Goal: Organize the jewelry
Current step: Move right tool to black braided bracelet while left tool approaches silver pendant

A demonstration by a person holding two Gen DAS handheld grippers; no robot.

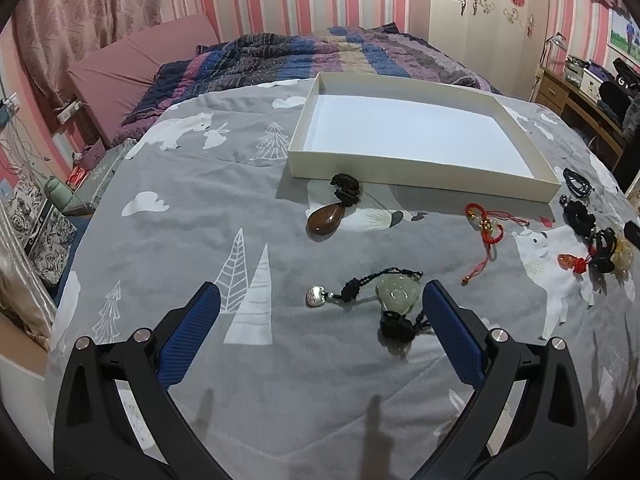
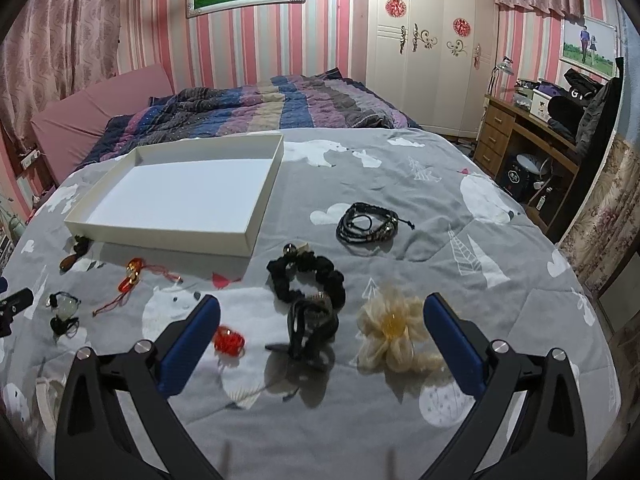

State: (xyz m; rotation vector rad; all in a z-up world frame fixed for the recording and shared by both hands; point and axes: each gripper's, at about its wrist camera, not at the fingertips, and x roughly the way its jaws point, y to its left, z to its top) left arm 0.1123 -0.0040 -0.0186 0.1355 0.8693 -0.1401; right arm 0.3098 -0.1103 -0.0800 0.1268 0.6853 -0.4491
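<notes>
Both grippers are hanging wide open, empty. Left gripper (image 1: 320, 300) is nearing the jade pendant (image 1: 398, 292); its cord could be snagging or slipping on the soft bed quilt (image 1: 200, 184), missing the white box (image 1: 400, 168).

Bed (image 2: 400, 184) with tray (image 2: 256, 236), jewelry (image 2: 306, 280)

Black arms — blue ribbed jaws

Pendants (image 1: 326, 218) lie before the box (image 1: 416, 168) on the bedspread (image 1: 200, 240).
</notes>
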